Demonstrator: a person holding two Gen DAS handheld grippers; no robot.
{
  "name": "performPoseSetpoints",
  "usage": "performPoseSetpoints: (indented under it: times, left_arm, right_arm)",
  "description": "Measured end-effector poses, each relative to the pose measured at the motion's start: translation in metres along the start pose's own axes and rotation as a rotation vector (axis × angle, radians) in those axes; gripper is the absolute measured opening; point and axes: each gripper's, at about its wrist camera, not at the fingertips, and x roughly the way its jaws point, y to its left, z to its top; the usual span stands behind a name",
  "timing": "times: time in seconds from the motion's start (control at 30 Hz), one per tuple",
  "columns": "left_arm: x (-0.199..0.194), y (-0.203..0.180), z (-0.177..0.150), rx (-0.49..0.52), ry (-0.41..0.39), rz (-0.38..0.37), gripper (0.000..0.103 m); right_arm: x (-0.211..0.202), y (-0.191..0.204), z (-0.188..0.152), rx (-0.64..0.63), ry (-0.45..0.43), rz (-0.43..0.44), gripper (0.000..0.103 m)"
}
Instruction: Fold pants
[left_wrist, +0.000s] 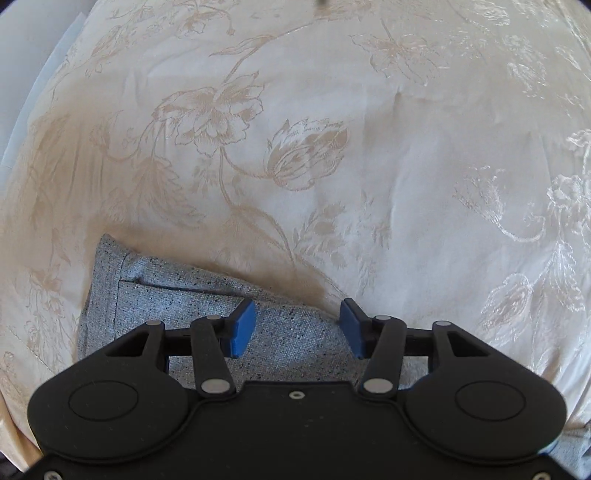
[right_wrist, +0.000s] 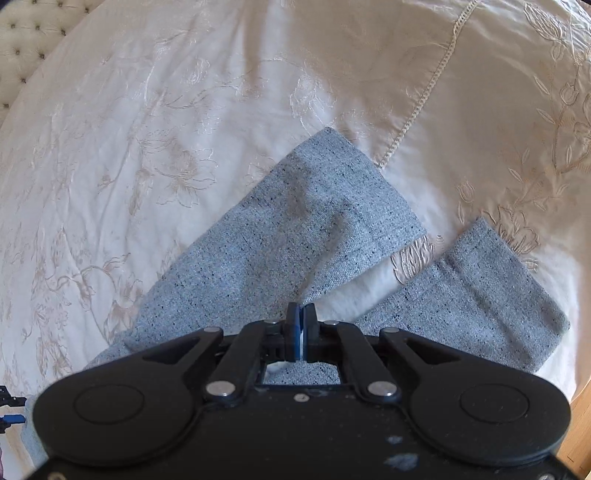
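Observation:
The pants (right_wrist: 280, 240) are pale blue-grey speckled cloth, lying flat on a cream floral bedspread (right_wrist: 147, 129). In the right wrist view the two legs fork apart, one hem (right_wrist: 373, 184) toward the upper right and the other hem (right_wrist: 517, 295) at the right. My right gripper (right_wrist: 301, 332) is shut above the fork, and no cloth shows between its blue pads. In the left wrist view a seamed end of the pants (left_wrist: 155, 299) lies at the lower left. My left gripper (left_wrist: 297, 328) points down over that cloth's upper edge, open, with nothing between its pads.
The bedspread (left_wrist: 332, 129) fills both views, with a stitched seam (right_wrist: 424, 92) running diagonally at the upper right. A tufted headboard (right_wrist: 22, 37) shows at the far upper left. A wooden edge (right_wrist: 580, 424) is at the lower right.

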Motion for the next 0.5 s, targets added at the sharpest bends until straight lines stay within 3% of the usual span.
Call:
performPoseSetpoints:
  times: [0.13, 0.3, 0.4, 0.47, 0.5]
  left_arm:
    - [0.003, 0.000, 0.006, -0.049, 0.015, 0.004, 0.058]
    - [0.030, -0.010, -0.004, 0.029, 0.113, 0.066, 0.063]
    - [0.040, -0.012, -0.010, 0.025, 0.139, 0.076, 0.064]
    - [0.042, -0.009, -0.010, -0.007, 0.147, 0.050, 0.056]
    - [0.040, -0.005, -0.008, -0.037, 0.145, 0.011, 0.041]
  right_arm:
    - [-0.001, 0.002, 0.007, -0.003, -0.013, 0.014, 0.002]
    - [-0.001, 0.000, 0.012, 0.004, -0.013, 0.025, 0.002]
    - [0.003, -0.003, 0.012, 0.025, 0.000, 0.030, 0.002]
    - [0.004, -0.003, 0.013, 0.029, 0.001, 0.033, 0.002]
    - [0.004, -0.002, 0.013, 0.033, 0.000, 0.036, 0.002]
